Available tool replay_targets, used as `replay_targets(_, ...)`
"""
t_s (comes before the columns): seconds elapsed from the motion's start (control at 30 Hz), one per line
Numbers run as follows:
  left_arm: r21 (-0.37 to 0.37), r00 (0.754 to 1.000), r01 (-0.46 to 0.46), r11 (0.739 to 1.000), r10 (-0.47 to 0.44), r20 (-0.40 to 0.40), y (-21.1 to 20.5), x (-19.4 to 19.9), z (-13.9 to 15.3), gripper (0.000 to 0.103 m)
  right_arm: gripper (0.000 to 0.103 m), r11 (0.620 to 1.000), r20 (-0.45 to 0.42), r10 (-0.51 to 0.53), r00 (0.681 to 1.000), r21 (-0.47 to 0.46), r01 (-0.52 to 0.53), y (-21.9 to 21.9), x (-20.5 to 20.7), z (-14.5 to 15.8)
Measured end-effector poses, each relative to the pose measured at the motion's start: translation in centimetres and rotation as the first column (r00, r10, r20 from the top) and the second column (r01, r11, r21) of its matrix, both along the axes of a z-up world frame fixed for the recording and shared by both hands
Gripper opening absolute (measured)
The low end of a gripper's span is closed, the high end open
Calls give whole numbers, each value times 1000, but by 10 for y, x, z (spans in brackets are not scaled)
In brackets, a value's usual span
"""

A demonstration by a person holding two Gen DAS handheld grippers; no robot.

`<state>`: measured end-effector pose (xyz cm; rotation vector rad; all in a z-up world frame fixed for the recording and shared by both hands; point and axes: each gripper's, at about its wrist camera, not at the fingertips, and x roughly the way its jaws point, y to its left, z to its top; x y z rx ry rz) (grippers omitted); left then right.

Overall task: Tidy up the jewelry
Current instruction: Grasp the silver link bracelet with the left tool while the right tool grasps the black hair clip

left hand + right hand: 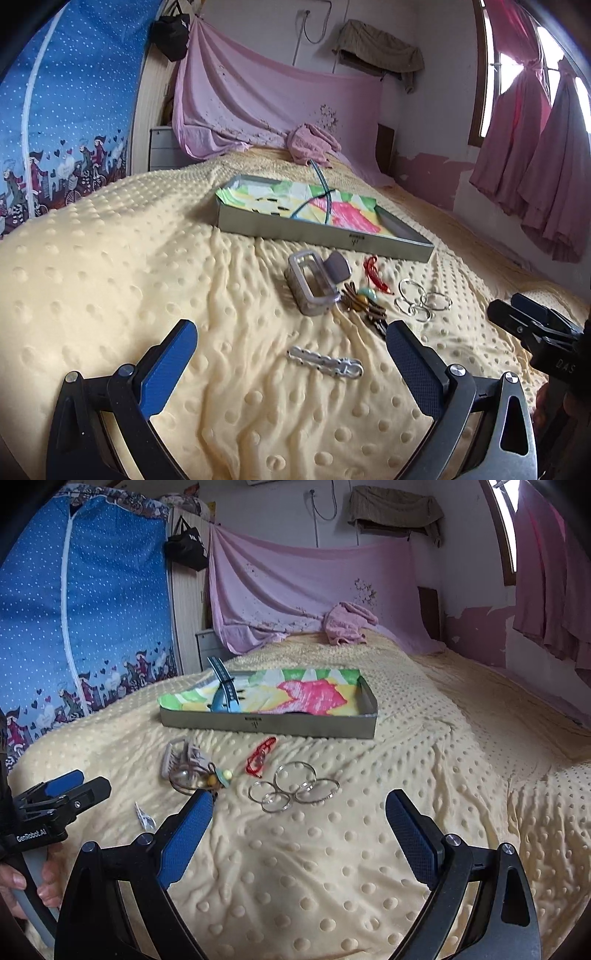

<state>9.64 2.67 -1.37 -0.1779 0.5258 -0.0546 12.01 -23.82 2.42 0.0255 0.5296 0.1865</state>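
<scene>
We hold both grippers spread and empty above the blanket [332,867]; left gripper [291,365] over the chain [325,363], right gripper [299,834] near the rings [293,786]; jewelry lies before the tray [266,727].

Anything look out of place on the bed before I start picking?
Nothing looks damaged. The jewelry lies loose on the dimpled yellow blanket rather than in the shallow grey tray: five silver bangles overlapping, a red bead string bunched up, and a silver link bracelet apart from the rest.
</scene>
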Motion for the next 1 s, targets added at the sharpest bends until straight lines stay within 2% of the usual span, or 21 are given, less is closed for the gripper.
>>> replay_targets(0.23,-26,993,76,997,-78,-85,-7,13,-13,102,92,1000,-119,17,993,18,-14,0,20,-17)
replay_targets(0.3,-44,989,100,994,-104,-106,-8,17,-16,94,92,999,-147,23,989,31,-19,0,25,-22)
replay_targets(0.33,-49,987,109,993,-114,-116,-9,18,-18,87,91,999,-159,29,987,36,-23,1,28,-24)
replay_targets(0.4,-64,981,132,989,-140,-136,-11,20,-21,80,84,998,-172,47,984,45,-40,3,31,-27)
replay_targets(0.47,-74,976,151,986,-160,-148,-12,22,-23,71,65,997,-182,65,981,45,-57,7,33,-29)
replay_targets(0.73,-105,961,177,979,-194,-195,-18,31,-30,53,49,985,-216,170,961,68,-159,27,49,-36)
replay_targets(0.77,-112,961,178,978,-197,-196,-17,33,-31,50,43,982,-217,186,958,70,-175,30,50,-36)
replay_targets(0.83,-130,960,172,976,-196,-200,-15,36,-32,46,37,976,-221,216,951,69,-206,37,52,-37)
replay_targets(1.0,-187,963,140,972,-178,-201,-7,42,-34,46,36,963,-234,269,934,57,-263,51,54,-39)
